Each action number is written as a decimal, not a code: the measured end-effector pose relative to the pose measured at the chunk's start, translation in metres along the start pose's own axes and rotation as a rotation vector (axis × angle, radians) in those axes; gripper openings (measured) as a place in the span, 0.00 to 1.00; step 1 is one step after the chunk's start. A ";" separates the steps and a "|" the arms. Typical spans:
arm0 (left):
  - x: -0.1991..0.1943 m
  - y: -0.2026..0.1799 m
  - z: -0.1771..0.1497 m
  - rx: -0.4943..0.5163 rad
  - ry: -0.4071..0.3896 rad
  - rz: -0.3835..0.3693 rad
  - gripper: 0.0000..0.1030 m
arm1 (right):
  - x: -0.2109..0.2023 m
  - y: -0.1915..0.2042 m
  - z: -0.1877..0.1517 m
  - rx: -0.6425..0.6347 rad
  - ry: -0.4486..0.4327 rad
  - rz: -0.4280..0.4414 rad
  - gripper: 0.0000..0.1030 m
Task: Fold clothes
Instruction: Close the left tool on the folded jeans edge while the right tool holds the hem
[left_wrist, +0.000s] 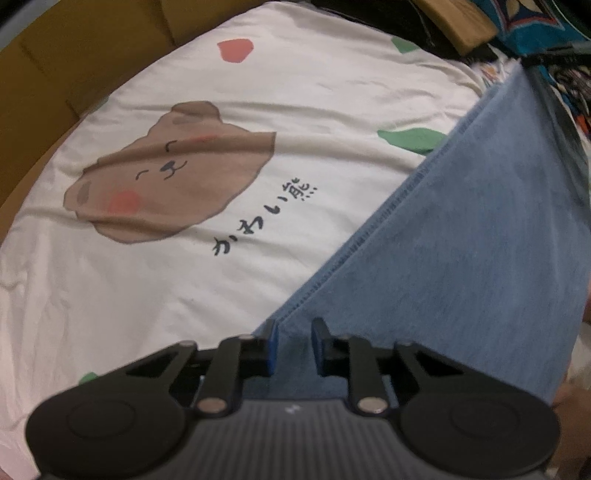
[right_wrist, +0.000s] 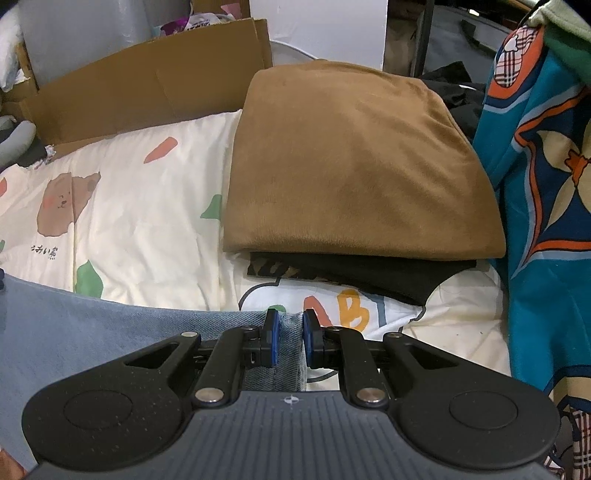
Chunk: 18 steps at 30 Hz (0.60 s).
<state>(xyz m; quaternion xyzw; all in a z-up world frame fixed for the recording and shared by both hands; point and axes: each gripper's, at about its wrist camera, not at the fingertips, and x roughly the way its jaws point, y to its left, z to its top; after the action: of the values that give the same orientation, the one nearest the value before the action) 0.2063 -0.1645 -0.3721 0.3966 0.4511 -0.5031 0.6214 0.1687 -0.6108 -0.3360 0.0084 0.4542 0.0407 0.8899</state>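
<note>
At the bottom centre of both views, the blue denim garment (left_wrist: 461, 229) is pinched by the nearly closed left hand-held gripper (left_wrist: 293, 345) and right hand-held gripper (right_wrist: 290, 341), so it should be kept taut.

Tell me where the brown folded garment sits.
Right wrist view, upper centre: the brown garment lies atop a black garment on the bedsheet, beside the cardboard.

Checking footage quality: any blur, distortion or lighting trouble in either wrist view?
Left wrist: soft, smeared focus on the bear-print sheet and blue denim, strong fisheye bowing, dim warm light. Right wrist: sharper, brown folded garment clear, edges curved, no glare.
</note>
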 end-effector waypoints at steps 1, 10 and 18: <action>0.001 0.001 0.001 0.001 0.003 -0.007 0.23 | 0.000 0.000 0.000 0.001 0.000 0.000 0.12; 0.015 0.003 0.011 0.080 0.041 -0.058 0.18 | 0.001 0.000 0.000 0.001 0.005 -0.006 0.12; 0.001 0.006 0.010 0.109 -0.008 -0.074 0.01 | 0.022 -0.004 -0.002 0.020 0.047 -0.014 0.12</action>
<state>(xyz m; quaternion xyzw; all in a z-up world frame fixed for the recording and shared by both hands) 0.2143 -0.1735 -0.3697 0.4108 0.4350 -0.5512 0.5816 0.1808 -0.6133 -0.3552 0.0130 0.4756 0.0300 0.8791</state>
